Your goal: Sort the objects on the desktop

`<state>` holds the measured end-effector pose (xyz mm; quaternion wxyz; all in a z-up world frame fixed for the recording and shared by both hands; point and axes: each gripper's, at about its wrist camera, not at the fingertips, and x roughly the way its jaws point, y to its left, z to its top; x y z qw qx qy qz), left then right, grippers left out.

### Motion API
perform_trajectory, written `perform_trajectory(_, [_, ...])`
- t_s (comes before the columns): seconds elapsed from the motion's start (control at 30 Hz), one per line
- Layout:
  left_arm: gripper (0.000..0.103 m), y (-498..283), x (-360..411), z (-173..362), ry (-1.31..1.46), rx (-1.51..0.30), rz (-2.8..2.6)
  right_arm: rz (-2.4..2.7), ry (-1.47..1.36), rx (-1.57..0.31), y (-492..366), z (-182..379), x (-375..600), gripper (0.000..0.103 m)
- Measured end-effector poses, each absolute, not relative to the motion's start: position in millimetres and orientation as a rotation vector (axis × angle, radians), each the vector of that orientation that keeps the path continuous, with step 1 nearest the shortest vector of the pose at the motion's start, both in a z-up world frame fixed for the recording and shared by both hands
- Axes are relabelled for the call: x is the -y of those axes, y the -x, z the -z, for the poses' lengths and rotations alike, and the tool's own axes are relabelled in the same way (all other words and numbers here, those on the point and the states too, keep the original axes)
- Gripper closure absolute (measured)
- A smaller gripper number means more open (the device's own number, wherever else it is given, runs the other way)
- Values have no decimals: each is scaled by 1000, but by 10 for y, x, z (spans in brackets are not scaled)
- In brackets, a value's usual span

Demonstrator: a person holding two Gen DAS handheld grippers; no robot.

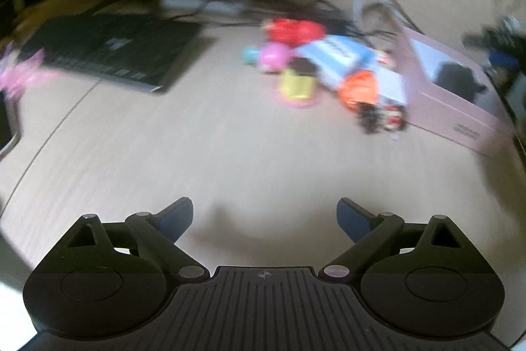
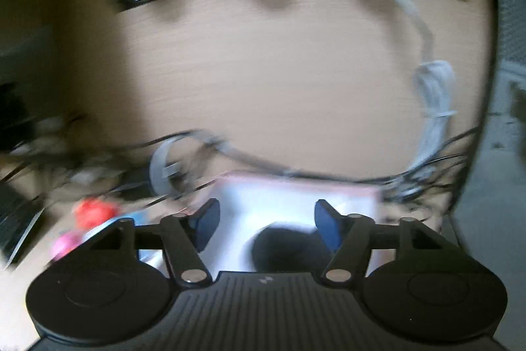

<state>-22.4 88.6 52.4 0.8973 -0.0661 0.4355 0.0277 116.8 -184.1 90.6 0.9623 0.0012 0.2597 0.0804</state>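
Your left gripper (image 1: 264,221) gapes wide over bare desk (image 1: 230,153), holding nothing. The cluttered pile (image 1: 315,71) lies far right of it: one red, one magenta, one yellow, one orange item, blurred, touching a pink box (image 1: 460,94) whose print is unreadable. Your right gripper (image 2: 266,227) stands partly apart above that box, empty.

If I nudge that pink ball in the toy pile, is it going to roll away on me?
Probably. The pink ball looks round and smooth, and the desk is flat and bare in front of it, so a push toward that side would likely send it rolling. It sits against a teal ball and a yellow toy, which may stop it the other way. Blur hides finer detail.
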Motion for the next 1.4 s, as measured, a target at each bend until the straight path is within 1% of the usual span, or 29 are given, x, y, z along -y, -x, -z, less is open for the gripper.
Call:
perform_trajectory(0.03, [5,275,-959,-524,153,-898,-79,-203,31,-524,-1051,-881,1711,34])
perform_trajectory(0.13, [4,325,-1077,-533,188,-894,-130,-336,160,-513,-796,-805,1307,33])
perform_trajectory(0.27, [4,373,-1131,-557,180,-878,-150,-454,218,-511,-777,-790,868,33])
perform_trajectory(0.47, [3,484,-1251,-609,179,-842,-145,-530,196,-574,-1234,-781,154,33])
perform_trajectory(0.63, [3,553,-1468,-613,220,-822,-173,-585,363,-635,-1580,-499,-579,33])
perform_trajectory(0.77, [3,662,-1556,-664,232,-802,-182,-559,500,-688,-1784,-187,-882,33])
perform_trajectory(0.8, [3,687,-1571,-664,233,-797,-179,-554,515,-706,-1823,-134,-910,39])
perform_trajectory(0.83, [3,699,-1587,-652,234,-797,-181,-551,520,-726,-1850,-102,-916,53])
perform_trajectory(0.87, [3,702,-1601,-631,239,-800,-182,-549,520,-733,-1846,-98,-906,56])
perform_trajectory(0.93, [3,677,-1611,-582,250,-807,-179,-565,485,-708,-1753,-210,-823,57])
perform_trajectory(1.07, [3,528,-1505,-542,257,-810,-112,-585,403,-604,-1331,-638,-442,57])
perform_trajectory(1.17, [3,389,-1318,-554,231,-805,-35,-582,315,-604,-979,-900,33,57])
perform_trajectory(1.27, [3,242,-1080,-546,200,-806,41,-524,262,-655,-712,-959,519,57])
perform_trajectory(1.4, [3,33,-731,-519,144,-806,166,-394,242,-736,-462,-793,1100,57])
